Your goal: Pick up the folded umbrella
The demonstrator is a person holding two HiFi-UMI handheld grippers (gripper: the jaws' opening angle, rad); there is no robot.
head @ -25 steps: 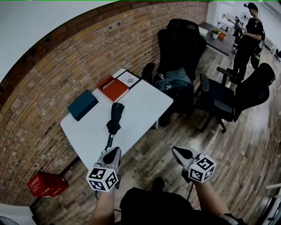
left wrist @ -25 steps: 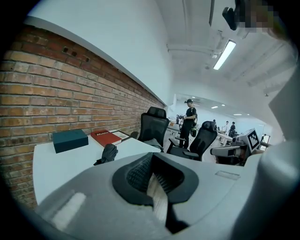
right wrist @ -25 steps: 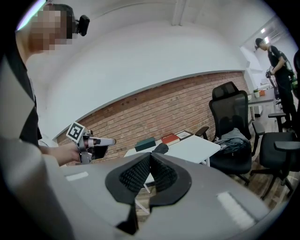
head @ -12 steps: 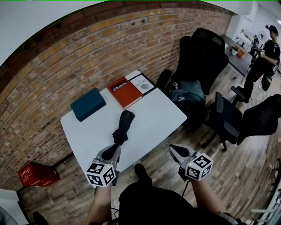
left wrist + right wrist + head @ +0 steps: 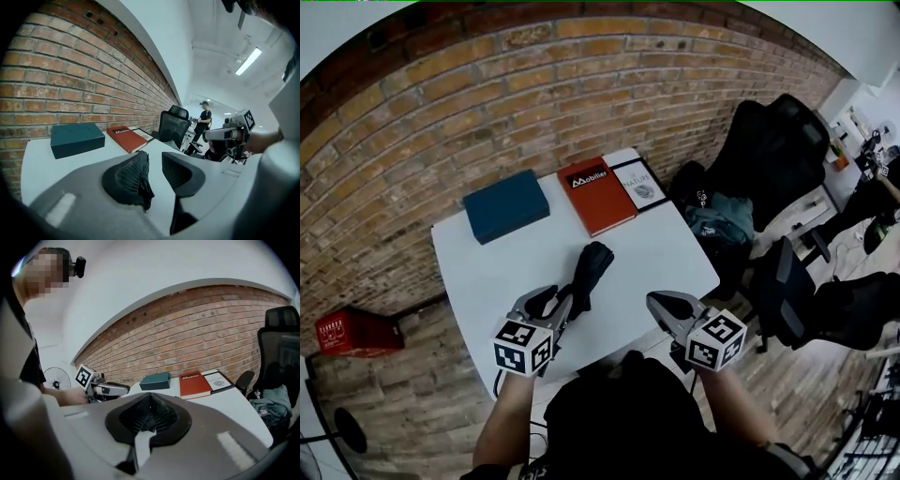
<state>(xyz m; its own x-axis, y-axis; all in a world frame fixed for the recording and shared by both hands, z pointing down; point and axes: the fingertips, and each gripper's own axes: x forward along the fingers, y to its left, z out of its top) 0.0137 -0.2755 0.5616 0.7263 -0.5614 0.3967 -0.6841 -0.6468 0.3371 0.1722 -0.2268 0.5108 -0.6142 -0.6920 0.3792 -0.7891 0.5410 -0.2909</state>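
Observation:
The folded black umbrella (image 5: 592, 270) lies on the white table (image 5: 487, 272), pointing away from me. My left gripper (image 5: 551, 305) is at its near end, over the table's front part. Its jaws are opening, and in the left gripper view the umbrella (image 5: 143, 174) shows in the gap of the left gripper (image 5: 153, 163), close to the left pad; the pads do not press on it. My right gripper (image 5: 660, 302) hovers at the table's front edge, right of the umbrella. In its own view the right gripper (image 5: 150, 414) is shut with nothing in it.
On the back of the table are a teal box (image 5: 506, 204), a red book (image 5: 596, 195) and a white booklet (image 5: 639, 182). A brick wall runs behind. Black office chairs (image 5: 769, 150) with a bag (image 5: 719, 217) stand right of the table. A red crate (image 5: 354, 330) sits on the floor at left.
Both grippers have come forward from over the floor to the table's front edge. The left jaws, shut before, now stand apart at the umbrella's near end.

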